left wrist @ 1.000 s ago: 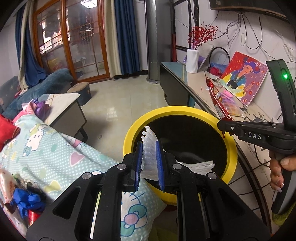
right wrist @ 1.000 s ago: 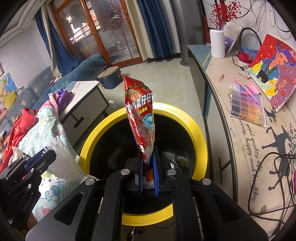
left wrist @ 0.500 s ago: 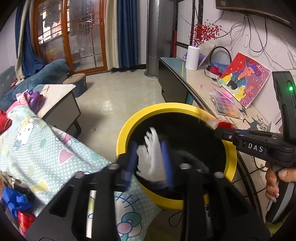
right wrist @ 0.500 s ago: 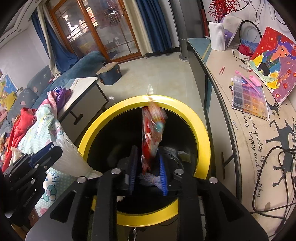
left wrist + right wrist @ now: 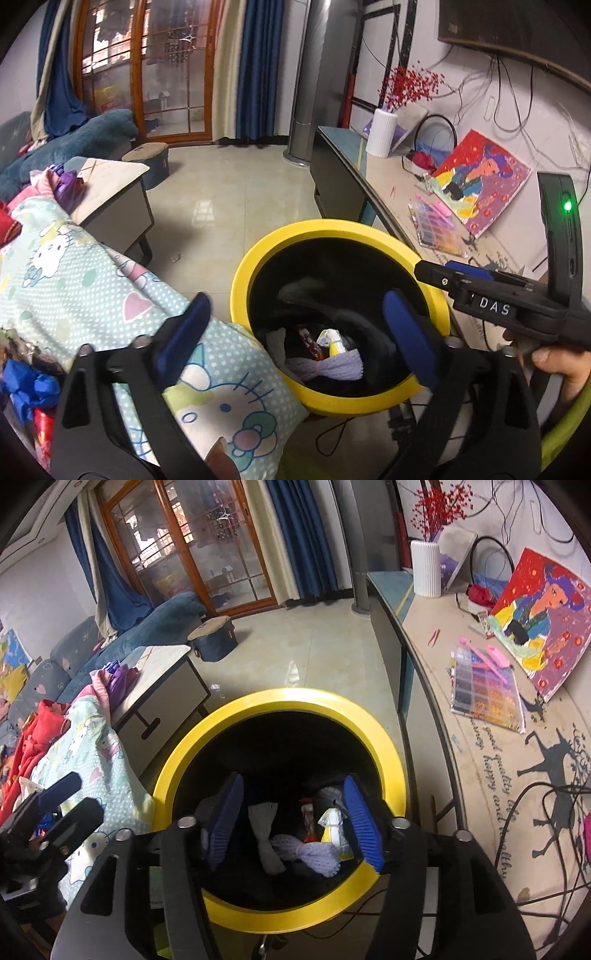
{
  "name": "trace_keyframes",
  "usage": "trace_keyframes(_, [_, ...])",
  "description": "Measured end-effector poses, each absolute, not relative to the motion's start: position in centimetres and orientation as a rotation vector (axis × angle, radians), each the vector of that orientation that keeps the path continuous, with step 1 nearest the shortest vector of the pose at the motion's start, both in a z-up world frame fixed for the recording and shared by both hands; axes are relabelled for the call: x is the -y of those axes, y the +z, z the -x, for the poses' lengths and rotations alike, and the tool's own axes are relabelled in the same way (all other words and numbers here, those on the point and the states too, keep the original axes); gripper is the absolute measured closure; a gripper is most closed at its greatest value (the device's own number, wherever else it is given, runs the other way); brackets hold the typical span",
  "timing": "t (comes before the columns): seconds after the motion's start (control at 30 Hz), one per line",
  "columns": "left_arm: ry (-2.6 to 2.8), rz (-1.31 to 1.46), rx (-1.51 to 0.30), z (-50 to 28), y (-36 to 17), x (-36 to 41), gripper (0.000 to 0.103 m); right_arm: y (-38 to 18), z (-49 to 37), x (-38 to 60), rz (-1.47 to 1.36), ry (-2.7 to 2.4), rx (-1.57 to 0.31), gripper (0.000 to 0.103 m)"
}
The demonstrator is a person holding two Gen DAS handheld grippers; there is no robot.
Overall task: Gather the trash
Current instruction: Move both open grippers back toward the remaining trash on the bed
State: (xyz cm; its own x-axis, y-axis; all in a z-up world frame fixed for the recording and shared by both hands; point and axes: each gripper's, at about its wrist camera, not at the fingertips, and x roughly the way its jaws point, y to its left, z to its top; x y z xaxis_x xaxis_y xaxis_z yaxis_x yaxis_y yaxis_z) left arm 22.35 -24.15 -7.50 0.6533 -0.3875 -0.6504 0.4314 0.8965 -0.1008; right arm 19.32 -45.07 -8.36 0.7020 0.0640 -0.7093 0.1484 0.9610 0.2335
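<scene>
On the left, a soft quilt (image 5: pixel 99 764) printed with cartoon cats and white dots lies against the trash bin (image 5: pixel 391 764), a round tub with a glossy yellow rim and dark inside. At its bottom lie the trash pieces: a ribbed white foam net sleeve (image 5: pixel 264 830), a bundled pale mesh sleeve (image 5: pixel 314 853), a crinkled red snack wrapper (image 5: pixel 308 821) and a white and yellow packet (image 5: pixel 332 825). The left gripper (image 5: pixel 295 332) and right gripper (image 5: pixel 293 819) hang over the bin, blue ridged fingers (image 5: pixel 360 821) spread wide, empty. Right, a beige surface (image 5: pixel 436 657) carries a flat bead box (image 5: pixel 487 690).
</scene>
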Motion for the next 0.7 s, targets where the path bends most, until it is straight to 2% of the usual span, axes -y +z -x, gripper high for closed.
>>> trace_keyframes(0.27, [-0.427,-0.018,-0.687,-21.5,-5.7,21.8,0.011,-6.0,-18.6,43.3,-0.227,-0.028,-0.736,0.041])
trace_keyframes(0.33, [-0.412,-0.007,-0.679,-21.2,-5.2,21.1,0.011,-5.3,-18.4,42.7,-0.215,-0.018,-0.716,0.032])
trace_keyframes(0.37, [-0.404,-0.004,-0.673,-21.1,-4.9,20.8,0.011,-5.0,-18.2,42.4,-0.211,-0.013,-0.704,0.031])
trace_keyframes(0.7, [-0.351,0.016,-0.602,-18.9,-2.6,17.5,0.011,-1.7,-16.6,38.0,-0.132,0.073,-0.622,0.029])
